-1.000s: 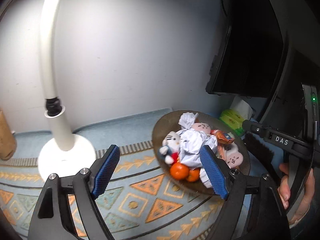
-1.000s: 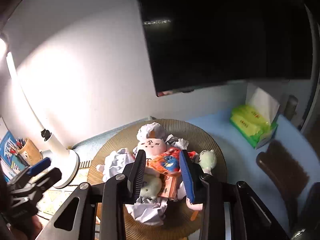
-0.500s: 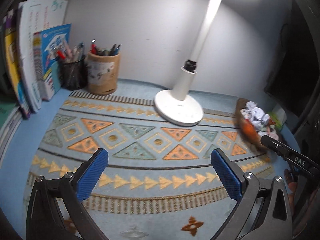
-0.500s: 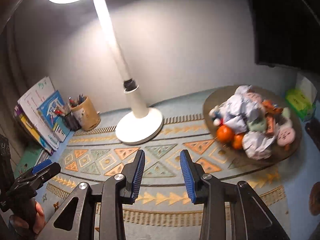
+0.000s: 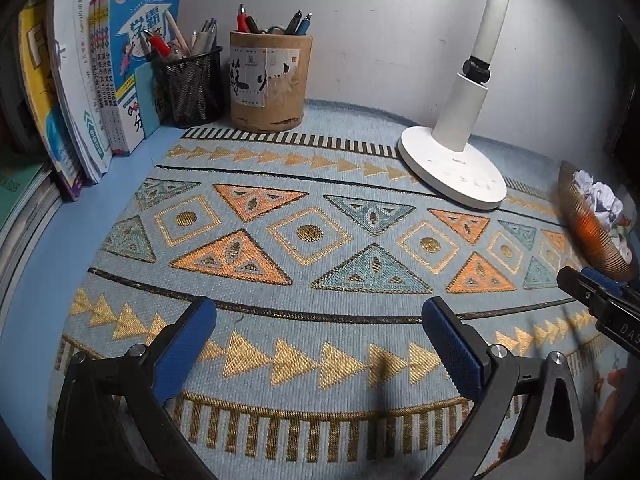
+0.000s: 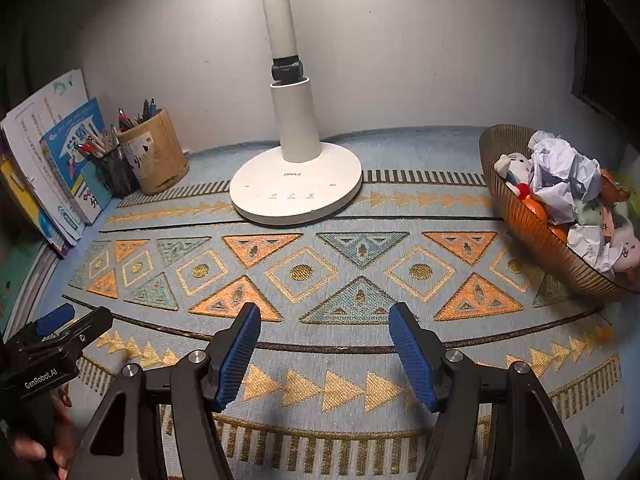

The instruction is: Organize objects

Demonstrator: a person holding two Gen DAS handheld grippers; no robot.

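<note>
A brown ribbed bowl point(image 6: 536, 240) stands at the right of the patterned mat point(image 6: 320, 264). It holds crumpled paper point(image 6: 560, 172), a white plush toy point(image 6: 514, 168), oranges point(image 6: 534, 208) and other small toys. The bowl also shows at the right edge of the left wrist view point(image 5: 592, 236). My left gripper point(image 5: 316, 348) is open and empty, low over the mat's front. My right gripper point(image 6: 324, 348) is open and empty over the mat's front middle, well left of the bowl.
A white desk lamp point(image 6: 296, 184) stands at the back middle of the mat. A wooden pen pot point(image 5: 266, 80), a black mesh pen cup point(image 5: 192, 84) and upright books point(image 5: 116, 80) stand at the back left. A dark monitor point(image 6: 608, 40) hangs at the right.
Both grippers have pulled back from over the bowl and swung left and down over the mat. The right gripper's jaws have opened wider. Both stay empty.
</note>
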